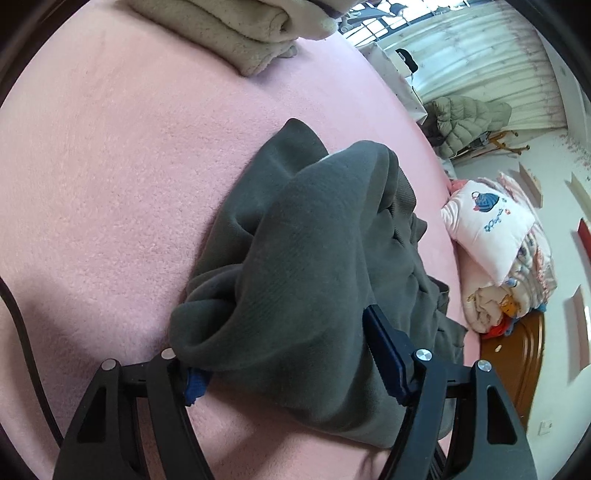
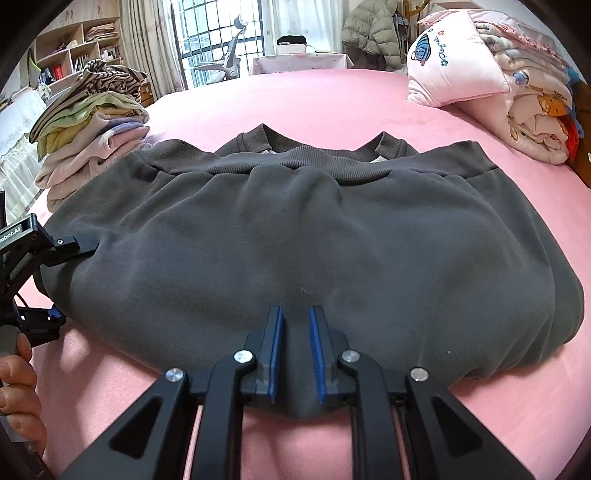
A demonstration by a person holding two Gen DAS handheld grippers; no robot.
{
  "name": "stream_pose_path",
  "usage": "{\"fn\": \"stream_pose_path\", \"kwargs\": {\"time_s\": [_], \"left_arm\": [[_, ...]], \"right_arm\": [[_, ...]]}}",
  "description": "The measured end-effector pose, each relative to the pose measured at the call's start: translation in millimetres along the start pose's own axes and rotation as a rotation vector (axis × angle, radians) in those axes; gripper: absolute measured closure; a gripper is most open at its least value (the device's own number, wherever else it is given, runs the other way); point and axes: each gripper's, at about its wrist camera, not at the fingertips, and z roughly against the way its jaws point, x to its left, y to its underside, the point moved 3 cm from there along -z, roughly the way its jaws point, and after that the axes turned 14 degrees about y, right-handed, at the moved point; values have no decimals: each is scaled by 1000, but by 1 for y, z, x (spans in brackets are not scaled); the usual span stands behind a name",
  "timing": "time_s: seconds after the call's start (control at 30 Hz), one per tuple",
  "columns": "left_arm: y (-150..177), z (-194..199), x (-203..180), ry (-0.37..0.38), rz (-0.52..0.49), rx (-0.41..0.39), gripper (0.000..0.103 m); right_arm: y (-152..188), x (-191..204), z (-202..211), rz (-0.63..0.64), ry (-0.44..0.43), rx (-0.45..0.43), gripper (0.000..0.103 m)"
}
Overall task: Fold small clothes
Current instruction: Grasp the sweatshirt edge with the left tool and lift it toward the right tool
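Note:
A dark grey sweatshirt lies on the pink bed, folded with its ribbed hem up near the collar. My right gripper is shut on the middle of the near folded edge, and a ridge of grey cloth is pinched between its blue pads. In the left wrist view a thick bundle of the sweatshirt fills the wide gap of my left gripper, with both pads against it. From the right wrist view, the left gripper sits at the garment's left edge, one finger above the cloth and one below.
A stack of folded clothes sits at the bed's left, with beige folded ones at its top. A pink pillow on a rolled quilt lies far right. A person's hand holds the left gripper. A black cable crosses the bed.

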Motion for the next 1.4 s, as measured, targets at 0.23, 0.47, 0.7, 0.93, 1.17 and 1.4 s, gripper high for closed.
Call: {"fn": "stream_pose_path", "kwargs": {"time_s": [0.23,0.47,0.7,0.93,1.17,1.4], "left_arm": [[2,1,-24,-63,-162,22,65],[3,5,-43,-82,-230,8,73],[8,22,-71,-92,-329,-45,75],[12,37,-105,-93,-425,-83,75],[25,38,-141,-94,-500,-81,75],[46,38,-189,-119,-640,-94,76]], "right_arm": [[-2,-1,0,-17,-9,23,89],[-6,-4,9,-28,-20,34,89],[-8,-18,20,-74,-35,23,89],[-18,-30,28,-132,-33,-21,89],[-4,-18,-12,-85,-27,50,88],[-3,-28,-9,-120,-81,57,88]]}}
